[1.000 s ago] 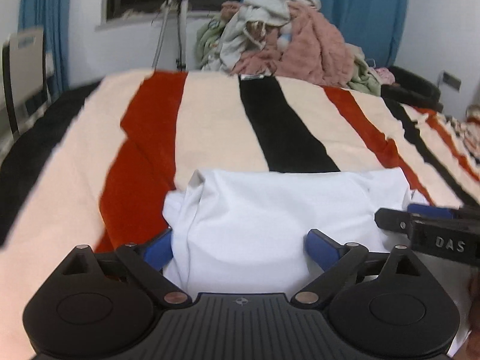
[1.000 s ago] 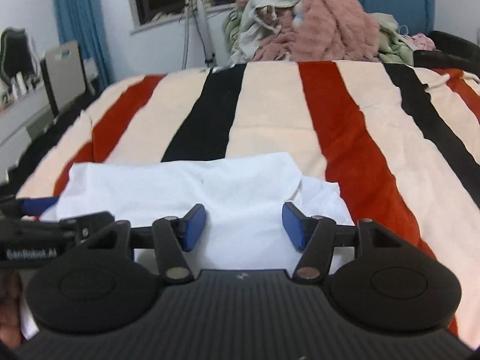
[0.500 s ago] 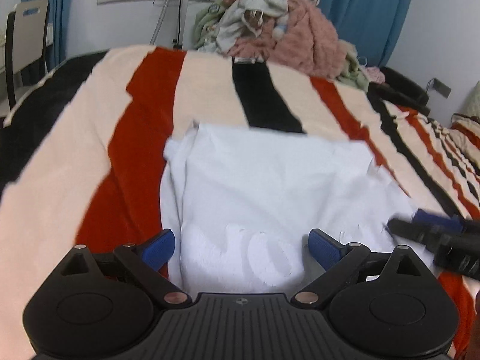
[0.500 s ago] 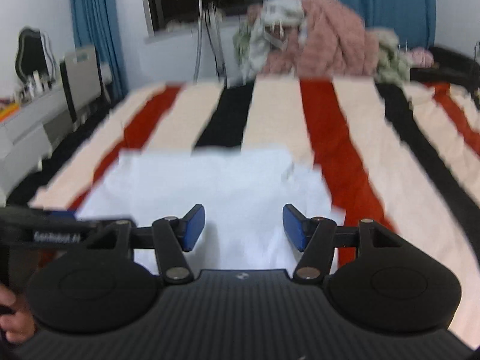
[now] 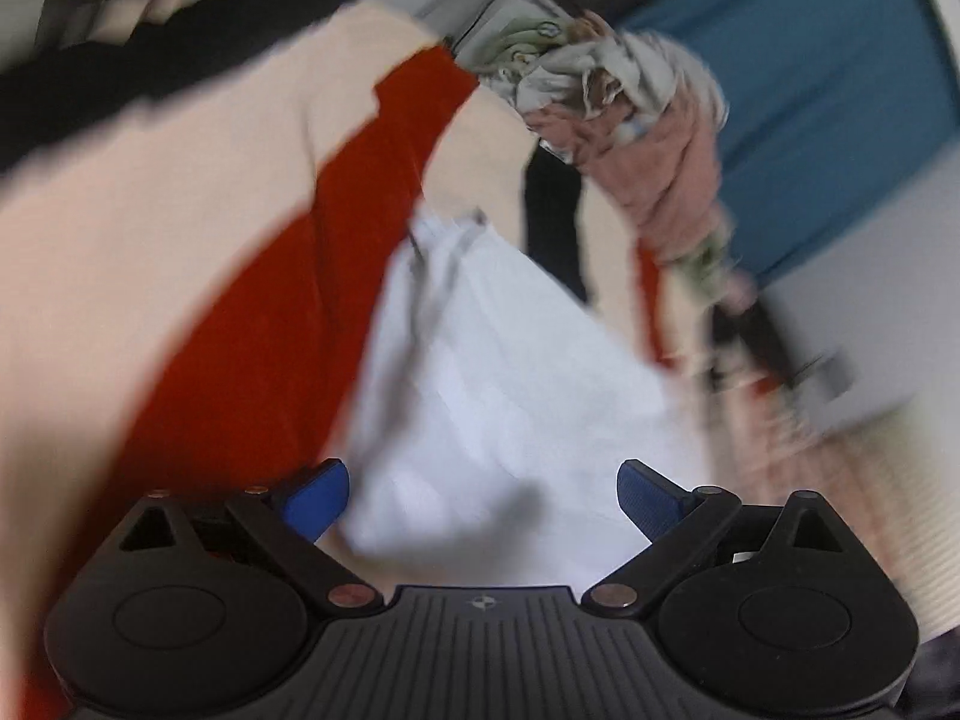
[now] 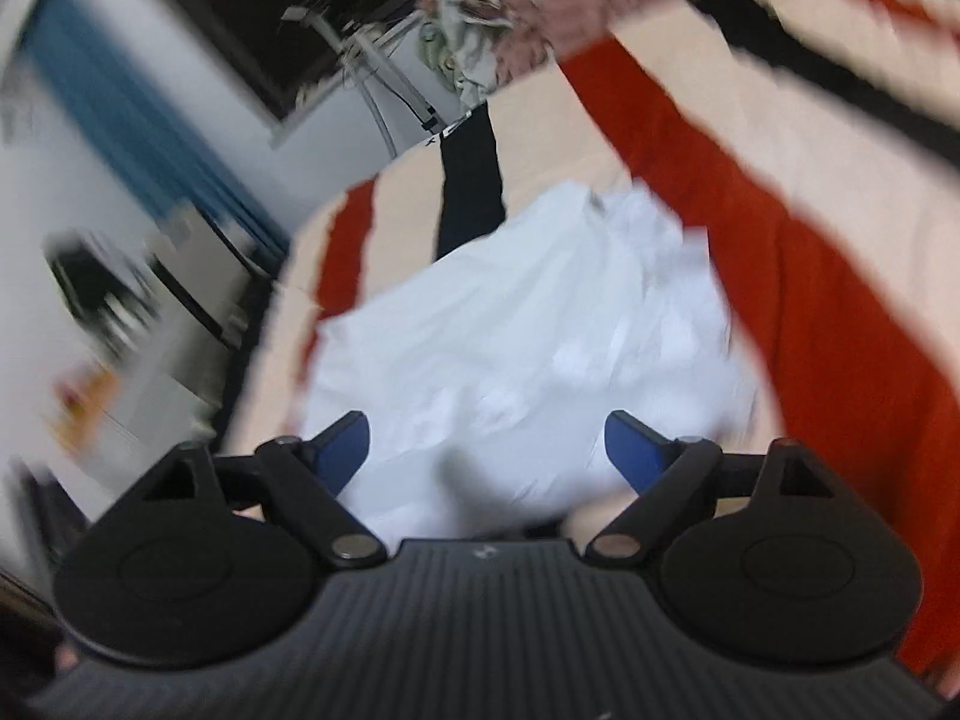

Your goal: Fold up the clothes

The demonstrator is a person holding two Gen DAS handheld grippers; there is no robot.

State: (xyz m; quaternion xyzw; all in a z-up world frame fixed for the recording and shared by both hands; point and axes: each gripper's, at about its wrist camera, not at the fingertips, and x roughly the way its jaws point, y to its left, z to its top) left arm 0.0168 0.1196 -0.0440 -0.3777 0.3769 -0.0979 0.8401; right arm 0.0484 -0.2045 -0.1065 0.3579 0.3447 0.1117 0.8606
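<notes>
In the left wrist view we see the left gripper (image 5: 483,495) with its blue pads spread wide and nothing pinched between them; the white shirt (image 5: 510,372) lies directly ahead of the fingers on the striped blanket (image 5: 252,312), its near edge reaching in between the pads without being pressed; its long axis runs away from us and slants up to the left in the tilted picture; behind it the heap of unfolded clothes (image 5: 630,114) sits at the far end of the bed, well apart; the picture is blurred, so we cannot tell the finer creases.

In the right wrist view the right gripper (image 6: 486,450) has just been opening, and its pads stand wide and released, with the white shirt (image 6: 528,336) below and ahead of them but not clamped; the cloth looks rumpled on its right side; the striped blanket (image 6: 840,312) shows beside it.

We judge both grippers about equally near the shirt's near hem, so the coming grasp turns on that edge lying just ahead.
</notes>
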